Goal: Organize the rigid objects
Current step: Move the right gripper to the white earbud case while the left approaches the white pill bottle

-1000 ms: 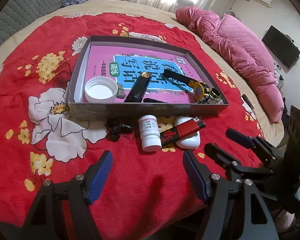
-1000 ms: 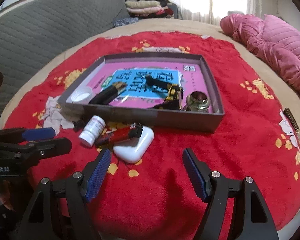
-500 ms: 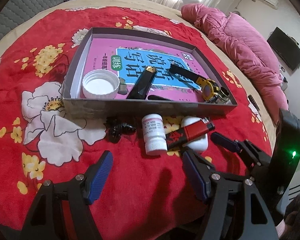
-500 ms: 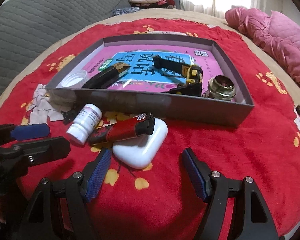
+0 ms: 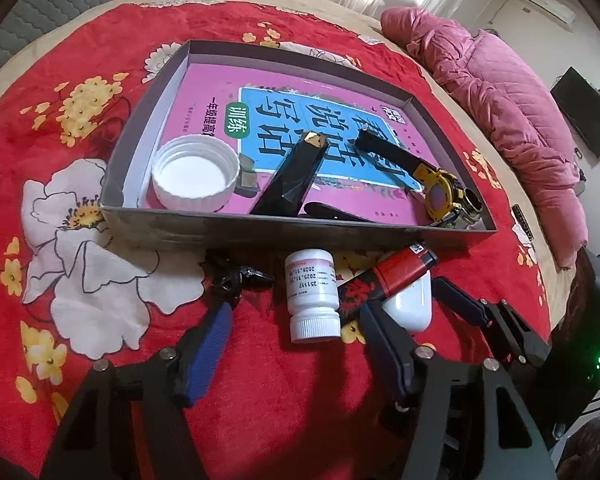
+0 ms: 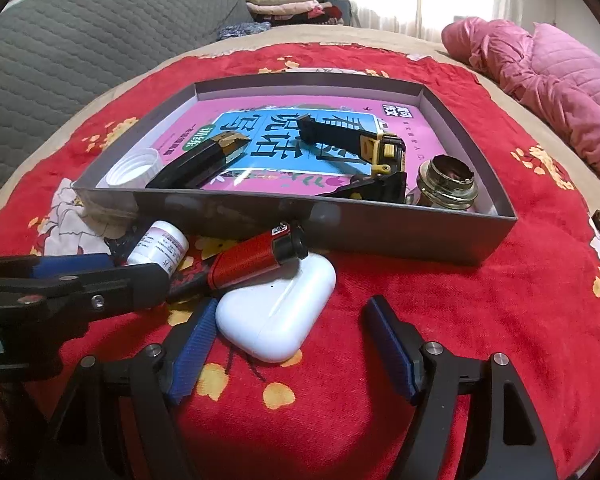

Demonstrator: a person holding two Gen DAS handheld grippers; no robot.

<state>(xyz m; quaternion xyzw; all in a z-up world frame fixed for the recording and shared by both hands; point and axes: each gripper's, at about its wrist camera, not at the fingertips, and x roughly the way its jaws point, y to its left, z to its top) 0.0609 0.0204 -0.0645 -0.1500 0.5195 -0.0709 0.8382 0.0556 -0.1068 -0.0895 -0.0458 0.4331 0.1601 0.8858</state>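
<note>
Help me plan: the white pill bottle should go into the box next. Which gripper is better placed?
Left. The left gripper is open with the white pill bottle between its fingers; the right gripper faces the white earbud case.

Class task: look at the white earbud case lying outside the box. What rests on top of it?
A red and black lighter lies slanted across the white earbud case. Its far end disappears behind the left gripper, so that part is hidden.

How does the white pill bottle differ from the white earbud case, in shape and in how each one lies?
The white pill bottle is a cylinder with a printed label and ribbed cap; the white earbud case is a smooth, rounded, unlabelled slab. The bottle lies alone on its side; the case lies flat with the red lighter resting across it. Both lie on the red cloth outside the grey box.
</note>
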